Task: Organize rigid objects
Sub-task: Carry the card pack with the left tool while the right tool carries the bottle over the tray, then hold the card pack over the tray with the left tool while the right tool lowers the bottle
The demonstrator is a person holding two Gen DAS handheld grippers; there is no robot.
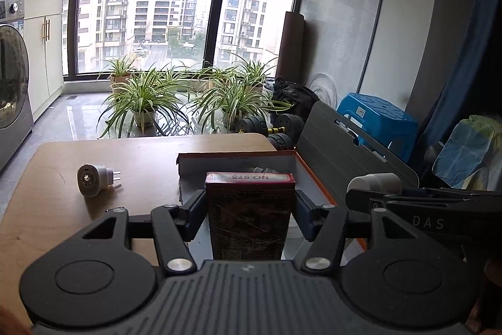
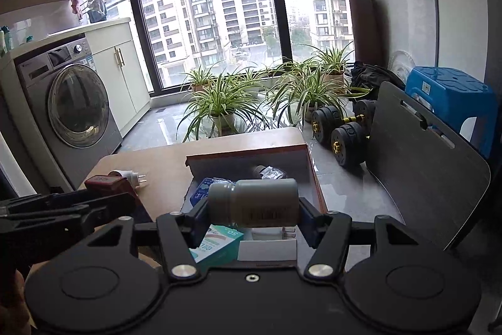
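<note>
The open orange-rimmed cardboard box [image 2: 315, 178] sat on the wooden table [image 1: 62, 178] to collect items: left gripper [image 1: 250, 209] pinched a dark red card box [image 1: 250, 209], right gripper [image 2: 252, 214] a sideways white plastic bottle [image 2: 252, 201] (white plug adapter [image 1: 92, 179] remained outside).

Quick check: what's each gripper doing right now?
Left gripper: shut on the red card box.
Right gripper: shut on the white bottle.
</note>
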